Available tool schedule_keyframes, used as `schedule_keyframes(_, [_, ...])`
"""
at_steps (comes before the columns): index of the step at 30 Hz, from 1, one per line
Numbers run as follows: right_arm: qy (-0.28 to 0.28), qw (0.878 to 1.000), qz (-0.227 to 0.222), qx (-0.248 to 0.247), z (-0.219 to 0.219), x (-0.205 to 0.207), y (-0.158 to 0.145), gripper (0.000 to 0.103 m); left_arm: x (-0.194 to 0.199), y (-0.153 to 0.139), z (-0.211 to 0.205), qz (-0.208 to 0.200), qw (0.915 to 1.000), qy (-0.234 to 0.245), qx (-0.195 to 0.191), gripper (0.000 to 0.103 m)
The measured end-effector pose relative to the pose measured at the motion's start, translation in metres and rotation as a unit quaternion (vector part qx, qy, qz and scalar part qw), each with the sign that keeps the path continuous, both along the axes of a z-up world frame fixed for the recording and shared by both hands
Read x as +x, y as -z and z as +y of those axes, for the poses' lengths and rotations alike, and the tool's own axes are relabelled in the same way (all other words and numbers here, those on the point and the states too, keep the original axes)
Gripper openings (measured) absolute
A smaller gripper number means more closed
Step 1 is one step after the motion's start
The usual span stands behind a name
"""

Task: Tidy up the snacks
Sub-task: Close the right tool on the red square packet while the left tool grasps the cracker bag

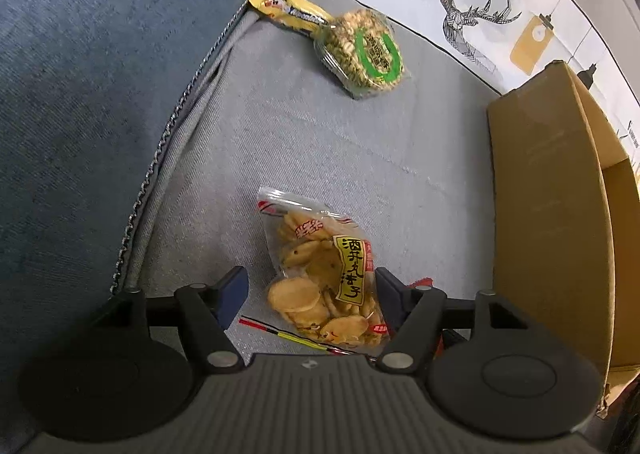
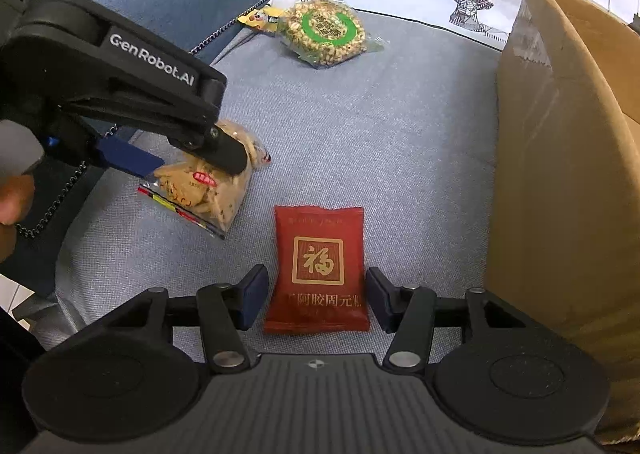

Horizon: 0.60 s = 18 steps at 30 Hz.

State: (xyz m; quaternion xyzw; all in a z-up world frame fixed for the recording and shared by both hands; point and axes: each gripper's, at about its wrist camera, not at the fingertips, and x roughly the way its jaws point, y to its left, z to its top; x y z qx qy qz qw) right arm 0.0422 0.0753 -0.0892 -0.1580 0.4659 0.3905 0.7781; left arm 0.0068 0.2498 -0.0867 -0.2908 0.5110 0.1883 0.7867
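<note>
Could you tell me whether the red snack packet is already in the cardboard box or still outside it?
Outside. The red packet lies flat on the grey cushion, beside the cardboard box.

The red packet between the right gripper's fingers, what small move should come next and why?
Probably close the right gripper on the red packet. It lies flat on the grey cushion, squarely between the open jaws, with a gap on both sides, so nothing grips it yet. The cardboard box stands close by on the right.
</note>
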Motion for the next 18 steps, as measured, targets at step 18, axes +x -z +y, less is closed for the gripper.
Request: schedule_keyframes(18, [0.006, 1.0, -0.014, 0.007, -0.0008, -0.0019, -0.0021, 0.046, 0.0054, 0.0047, -0.0031, 0.004, 0.9999, 0.015, -0.004, 0.073])
